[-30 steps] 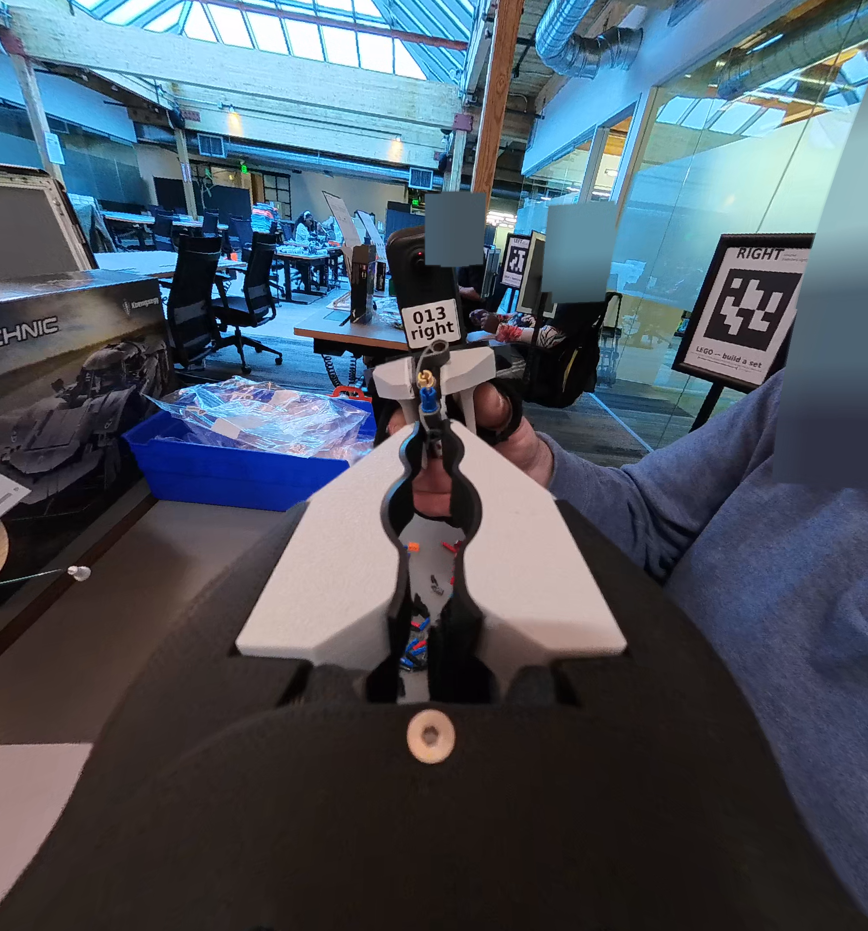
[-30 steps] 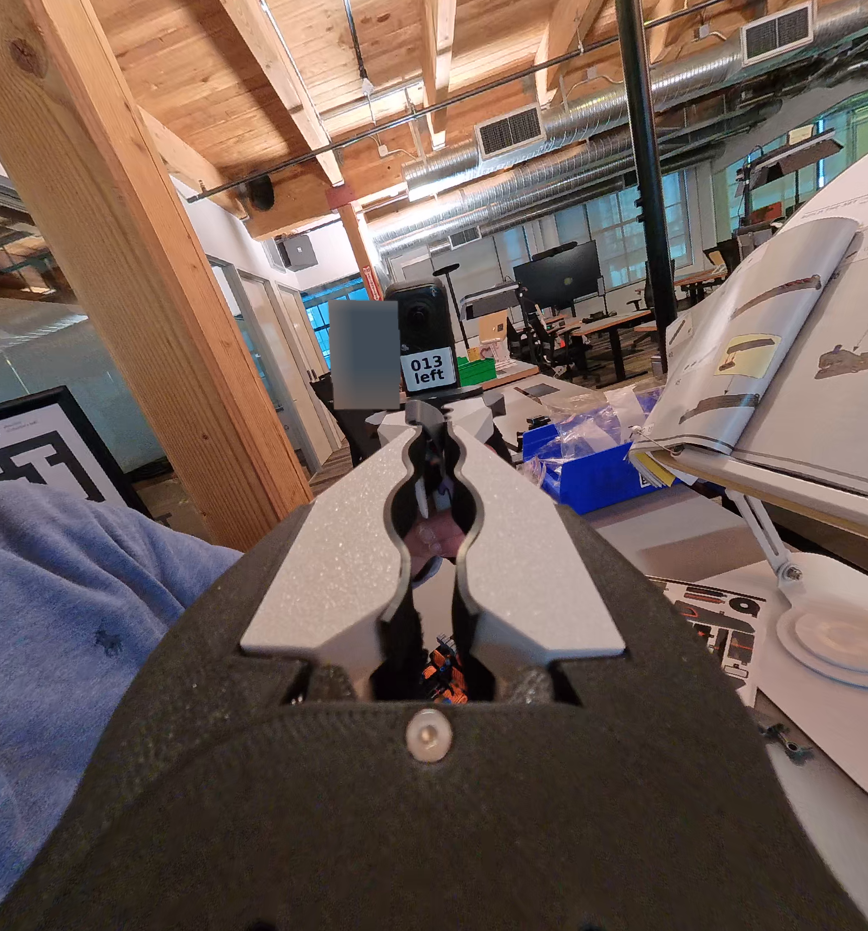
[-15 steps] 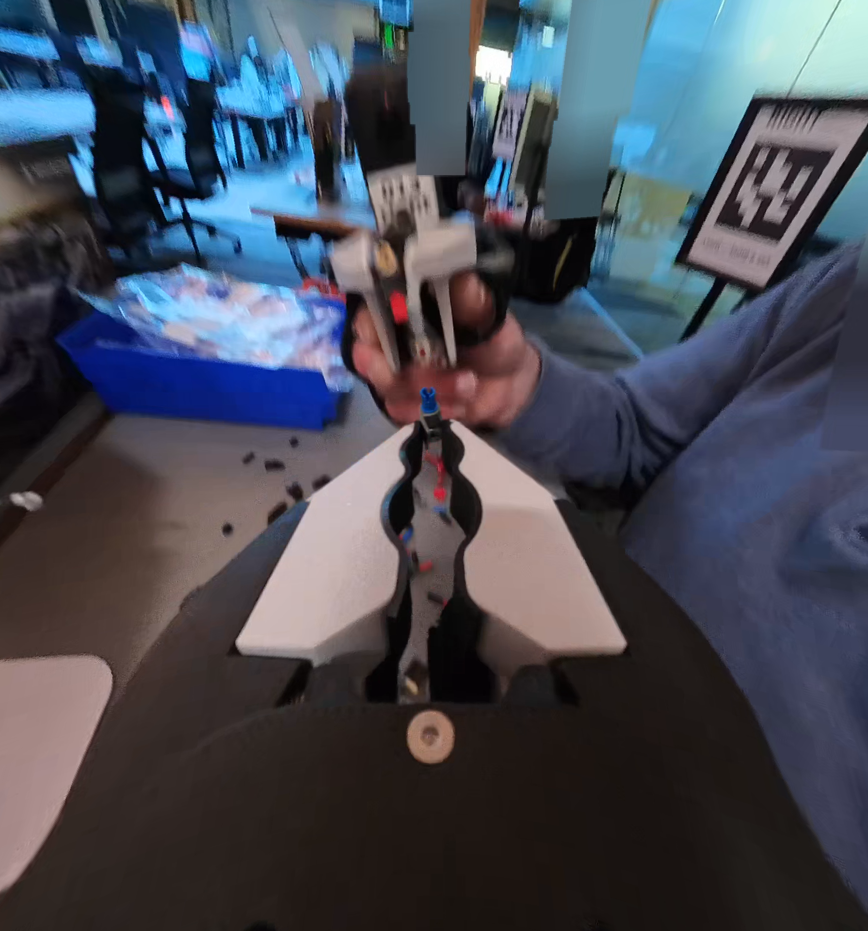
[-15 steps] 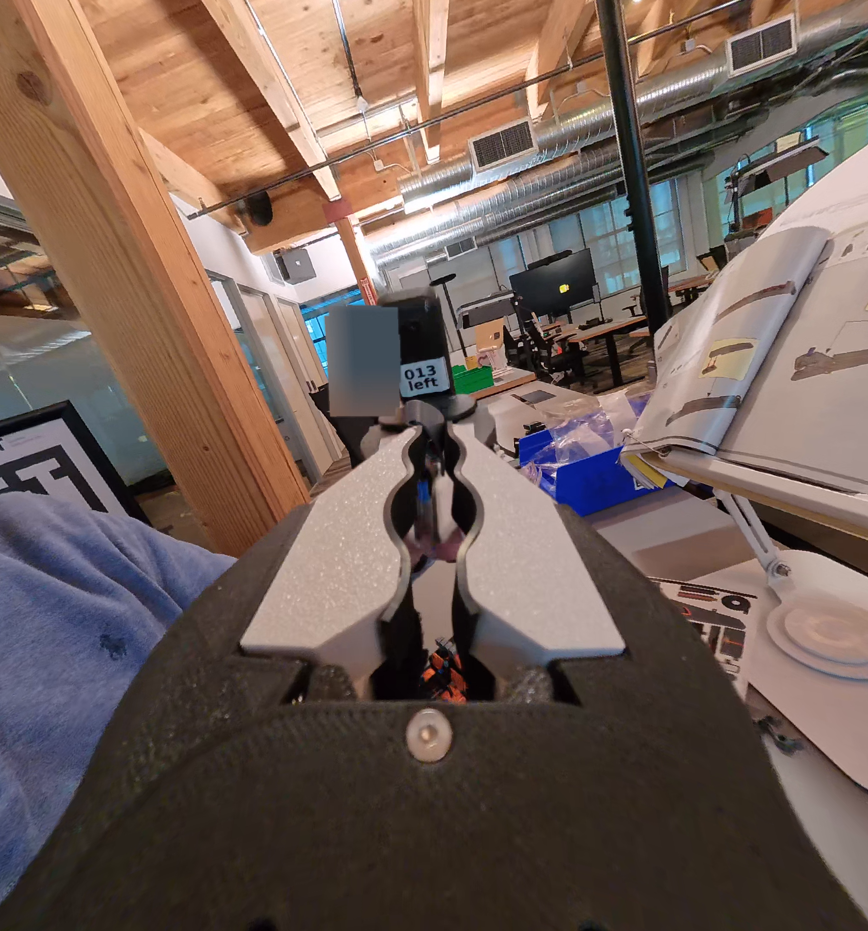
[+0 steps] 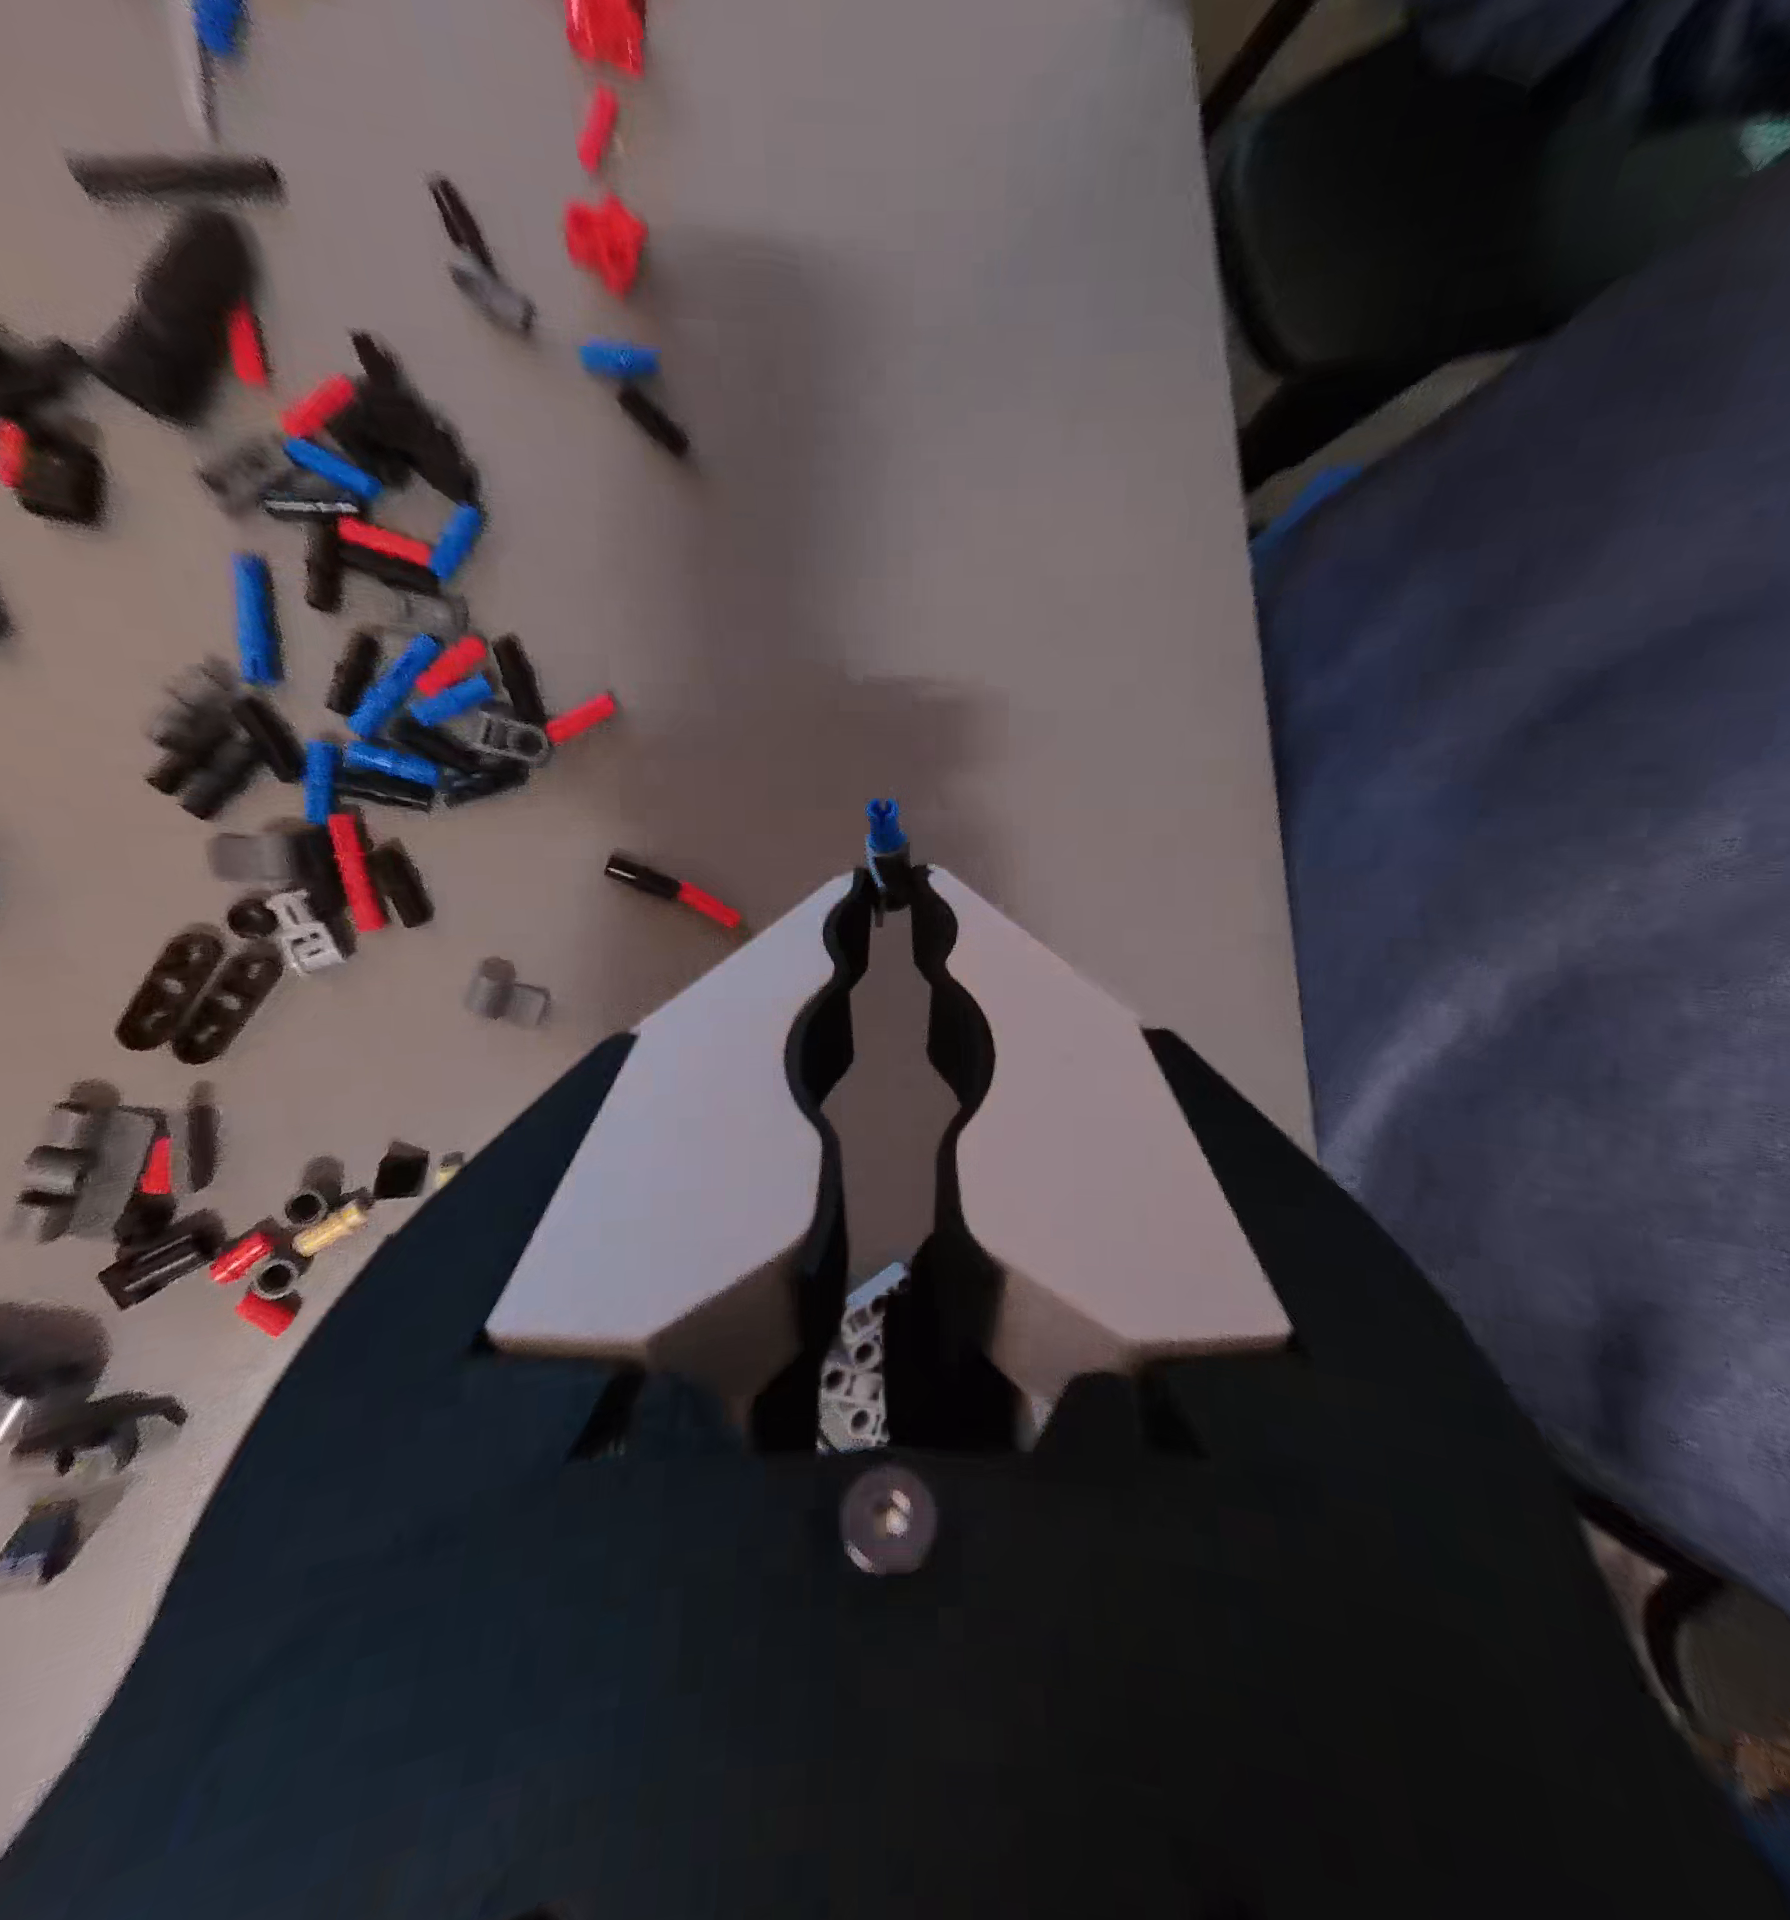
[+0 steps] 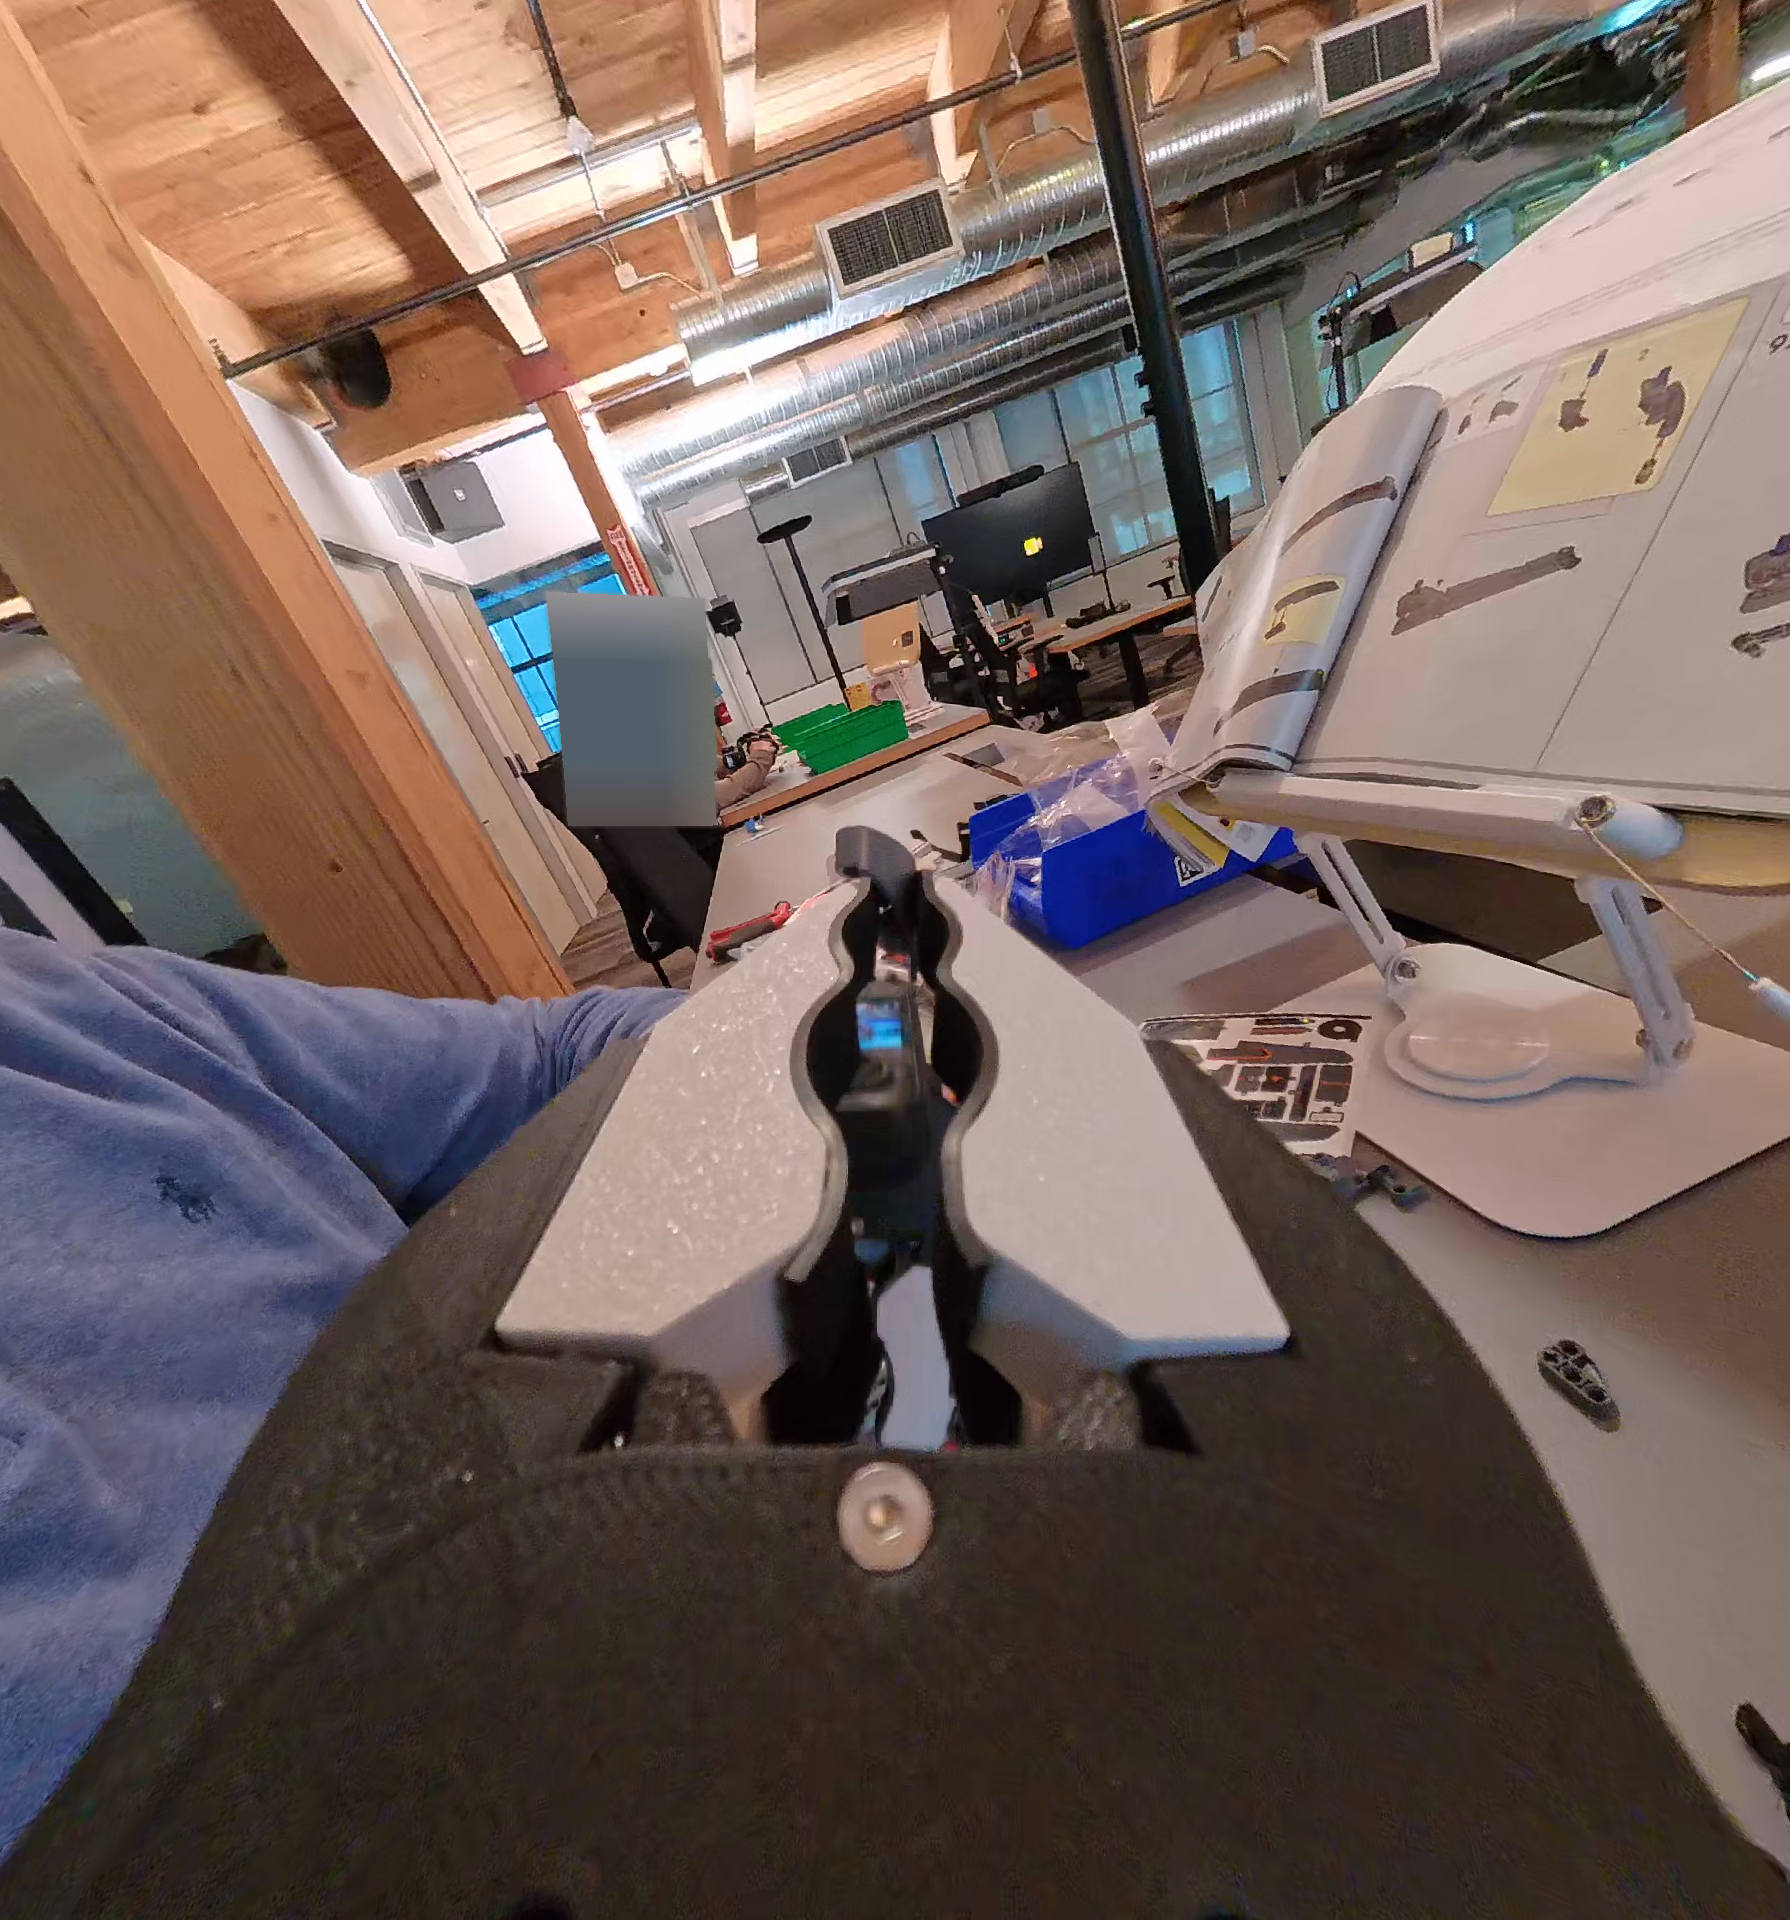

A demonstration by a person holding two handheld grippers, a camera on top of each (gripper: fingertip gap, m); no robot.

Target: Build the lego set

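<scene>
Left wrist view: my left gripper (image 5: 889, 883) pinches a blue pin (image 5: 883, 831) above bare bench (image 5: 932, 436), its edge just right.
Right gripper (image 6: 889, 914): closed, nothing visibly held.

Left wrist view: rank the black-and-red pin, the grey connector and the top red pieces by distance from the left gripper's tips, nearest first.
1. Black-and-red pin, just left of the left gripper.
2. Grey connector, farther left, beside the fingers.
3. Red pieces, far ahead at the top.
</scene>
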